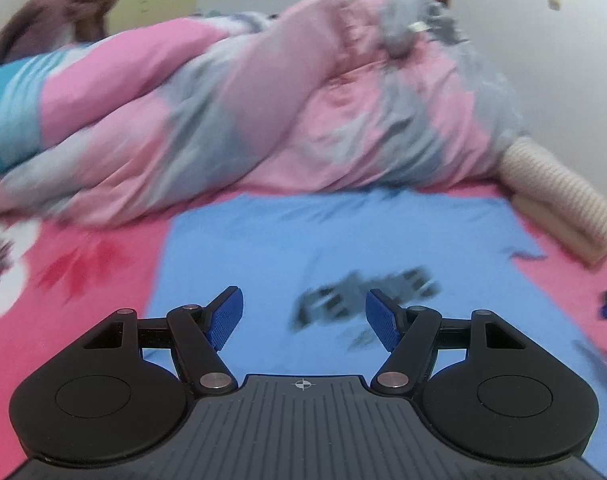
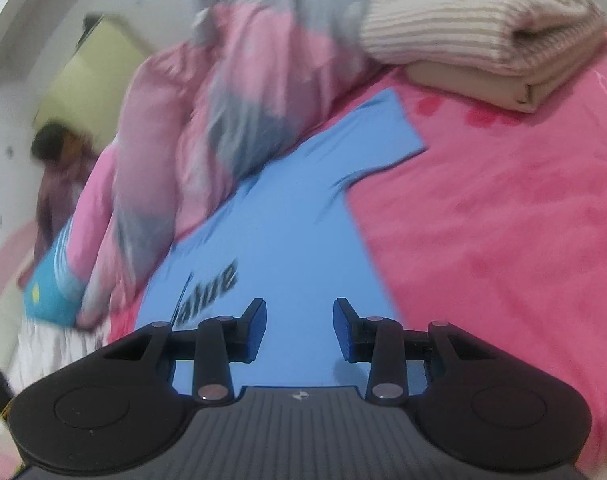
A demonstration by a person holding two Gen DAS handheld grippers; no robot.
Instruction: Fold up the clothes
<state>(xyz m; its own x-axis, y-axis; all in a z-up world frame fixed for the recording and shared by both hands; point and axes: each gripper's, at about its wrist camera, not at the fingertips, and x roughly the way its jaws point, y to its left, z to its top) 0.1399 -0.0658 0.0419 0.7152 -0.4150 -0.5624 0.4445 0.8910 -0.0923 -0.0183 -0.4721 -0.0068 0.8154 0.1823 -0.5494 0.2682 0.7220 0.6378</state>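
Note:
A light blue T-shirt [image 1: 343,248] with dark lettering lies spread flat on the pink bed sheet [image 1: 83,280]. My left gripper [image 1: 303,320] hovers over its printed middle, jaws wide apart and holding nothing. In the right wrist view the same blue T-shirt [image 2: 287,220] runs away from me, one short sleeve [image 2: 383,128] pointing to the far right. My right gripper [image 2: 299,330] is open above the shirt's near part, right of the lettering [image 2: 211,288], with nothing between its fingers.
A rumpled pink and grey duvet [image 1: 283,100] is heaped along the far side of the bed. A folded cream ribbed garment [image 2: 483,28] rests on a folded beige one at the far right. A person [image 1: 75,4] sits beyond the bed. Open pink sheet [image 2: 503,240] lies right of the shirt.

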